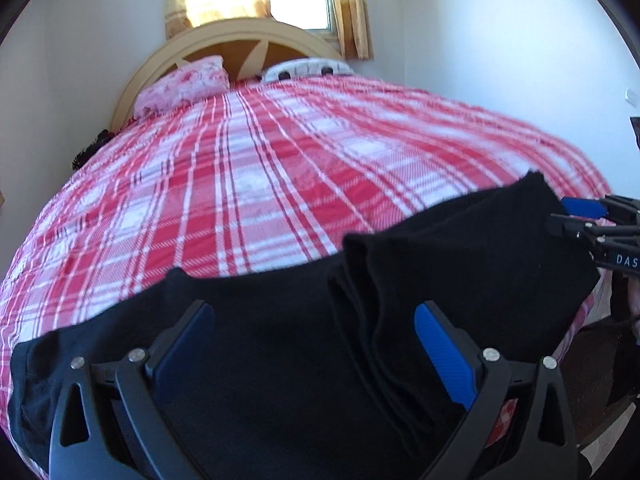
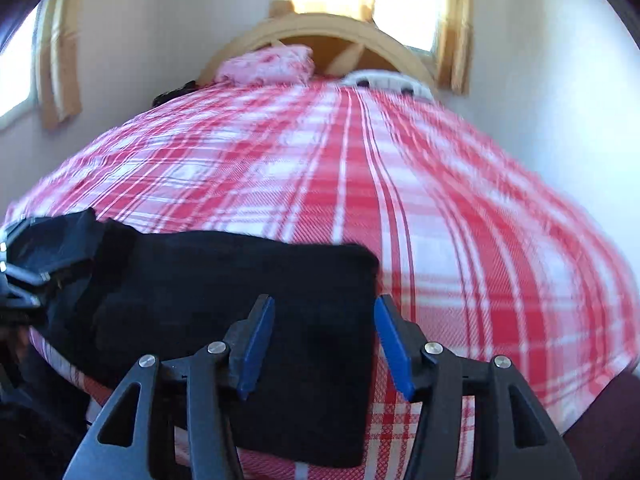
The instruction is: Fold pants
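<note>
On right gripper (image 1: 592, 220), "DAS" above pants (image 1: 280, 340)

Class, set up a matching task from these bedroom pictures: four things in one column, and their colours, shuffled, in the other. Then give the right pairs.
Things:
1. pants
2. bedspread
3. headboard
4. pillow

Colours:
A. cream and brown
B. pink floral
C. black
D. red and white plaid

Pairs: 1-C, 2-D, 3-A, 4-B

Matt black cloth pants (image 1: 280, 340), woven plaid cloth bedspread (image 1: 248, 184), glossy wooden headboard (image 1: 240, 32)
</note>
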Motion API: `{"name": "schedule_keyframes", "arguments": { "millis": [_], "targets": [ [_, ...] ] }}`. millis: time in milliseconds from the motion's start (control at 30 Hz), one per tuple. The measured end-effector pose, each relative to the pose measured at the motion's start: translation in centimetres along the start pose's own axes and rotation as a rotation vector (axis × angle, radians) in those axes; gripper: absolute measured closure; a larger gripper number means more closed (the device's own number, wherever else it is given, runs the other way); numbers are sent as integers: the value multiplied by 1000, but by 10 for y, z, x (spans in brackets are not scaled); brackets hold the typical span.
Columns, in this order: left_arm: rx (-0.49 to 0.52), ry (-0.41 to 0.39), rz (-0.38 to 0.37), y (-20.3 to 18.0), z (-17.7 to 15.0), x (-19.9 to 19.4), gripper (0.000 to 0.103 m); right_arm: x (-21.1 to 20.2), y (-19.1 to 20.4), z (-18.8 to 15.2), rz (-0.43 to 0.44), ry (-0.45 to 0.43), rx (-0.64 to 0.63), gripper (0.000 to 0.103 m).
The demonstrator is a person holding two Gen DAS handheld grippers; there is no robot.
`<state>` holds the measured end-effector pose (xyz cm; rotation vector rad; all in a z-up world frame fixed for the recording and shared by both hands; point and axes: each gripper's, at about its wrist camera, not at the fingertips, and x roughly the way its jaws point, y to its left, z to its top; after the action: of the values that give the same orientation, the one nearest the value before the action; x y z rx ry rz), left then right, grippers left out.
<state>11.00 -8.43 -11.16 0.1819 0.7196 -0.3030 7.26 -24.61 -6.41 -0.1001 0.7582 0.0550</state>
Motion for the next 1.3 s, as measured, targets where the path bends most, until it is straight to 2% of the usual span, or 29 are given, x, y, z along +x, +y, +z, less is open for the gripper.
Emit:
{"name": "schedule_keyframes", "arguments": {
  "millis": [100, 167, 267, 333, 367, 433, 467, 600, 700, 933, 1167, 1300],
  "targets": [
    [-3, 65, -10, -1, -14, 10, 0, 15, -4, -8, -11, 49, -5, 48],
    [-28, 58, -23, 2, -17, 7, 0, 18, -8, -10, -12, 43, -4, 37],
    [-14, 61, -21, -1, -17, 5, 0, 24, -19, -11, -4, 58, 44, 26],
    [-16, 62, -19, -2, -16, 4, 0, 19, -28, -15, 5, 66, 94, 26],
    [-15, 61, -18, -2, -15, 3, 0, 14, -29, -14, -21, 62, 104, 26],
    [-15, 44, -10, -1, -11, 2, 0, -5, -21, -12, -74, 5, 82, 26],
    [-18, 39, -9, 1, -9, 1, 0, -13, -16, -12, -74, -22, 70, 26],
    [-37, 27, -11, 7, 0, 3, 0, -34, 17, -11, 12, -95, 27, 26],
    [-21, 18, 4, 6, 5, 6, 0, -25, 50, -16, 46, -74, -53, 26],
    [-14, 46, 17, 8, 7, 20, 0, -3, 107, -41, 30, -27, -231, 26],
    [-42, 57, -3, 11, 5, 18, 0, -3, 117, -57, 23, -15, -283, 26],
    [-98, 22, -77, 19, 10, 10, 2, -5, 113, -57, 46, -14, -264, 28]
  ]
}}
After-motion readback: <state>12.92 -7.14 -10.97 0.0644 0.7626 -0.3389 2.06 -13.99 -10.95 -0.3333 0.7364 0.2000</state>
